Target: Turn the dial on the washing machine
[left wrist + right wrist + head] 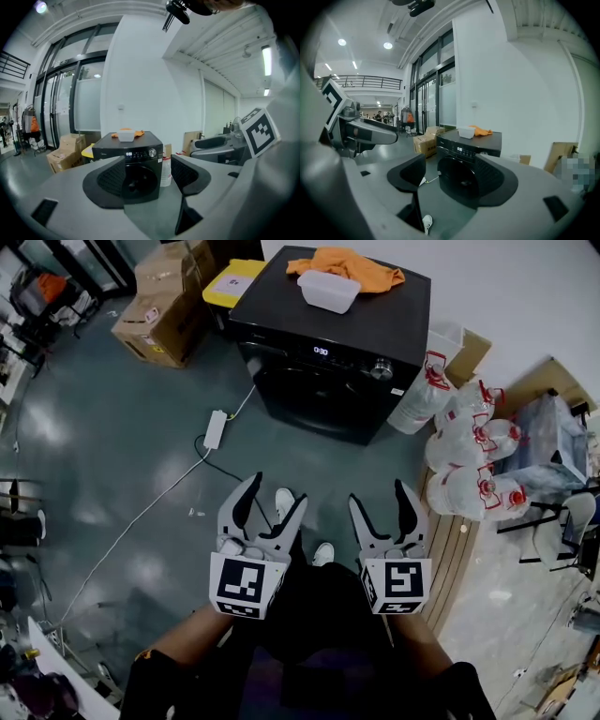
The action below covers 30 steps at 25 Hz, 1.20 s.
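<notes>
Black washing machine [328, 343] well ahead of us, its dial [381, 369] tiny, our left gripper [277, 491] and right gripper [378, 495] with jaws apart, empty, grey floor [122, 456], cardboard boxes [164, 301].

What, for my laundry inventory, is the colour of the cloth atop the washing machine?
Orange; the cloth shows best in the head view.

Left gripper [274, 510] and right gripper [380, 510] are held side by side, well short of the washer [328, 343] and pointing toward it. Each has its jaws spread apart with nothing between them. Both forearms [183, 643] reach forward, roughly parallel.
</notes>
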Each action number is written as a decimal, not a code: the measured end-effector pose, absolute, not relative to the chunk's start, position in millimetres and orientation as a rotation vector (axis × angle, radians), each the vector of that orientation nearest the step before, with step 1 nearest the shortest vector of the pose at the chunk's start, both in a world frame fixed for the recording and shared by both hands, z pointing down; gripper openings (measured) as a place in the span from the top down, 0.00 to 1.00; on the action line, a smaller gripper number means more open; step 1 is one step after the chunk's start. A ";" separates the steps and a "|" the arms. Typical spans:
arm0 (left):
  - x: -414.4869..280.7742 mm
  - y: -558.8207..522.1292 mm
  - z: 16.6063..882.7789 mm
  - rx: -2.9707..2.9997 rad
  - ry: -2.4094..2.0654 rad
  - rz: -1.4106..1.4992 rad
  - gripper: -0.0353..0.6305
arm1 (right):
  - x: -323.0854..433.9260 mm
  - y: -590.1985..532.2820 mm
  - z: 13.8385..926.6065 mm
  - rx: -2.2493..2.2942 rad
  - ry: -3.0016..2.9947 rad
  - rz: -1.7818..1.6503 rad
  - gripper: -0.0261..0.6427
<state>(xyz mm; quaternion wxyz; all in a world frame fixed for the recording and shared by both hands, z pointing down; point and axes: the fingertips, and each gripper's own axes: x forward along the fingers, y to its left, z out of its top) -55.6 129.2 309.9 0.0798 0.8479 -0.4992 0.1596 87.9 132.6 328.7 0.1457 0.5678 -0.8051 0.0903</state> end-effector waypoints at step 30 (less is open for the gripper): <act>-46.2 -132.1 339.3 2.702 -1.134 0.481 0.51 | 107.3 -98.1 383.5 1.832 -1.917 0.344 0.55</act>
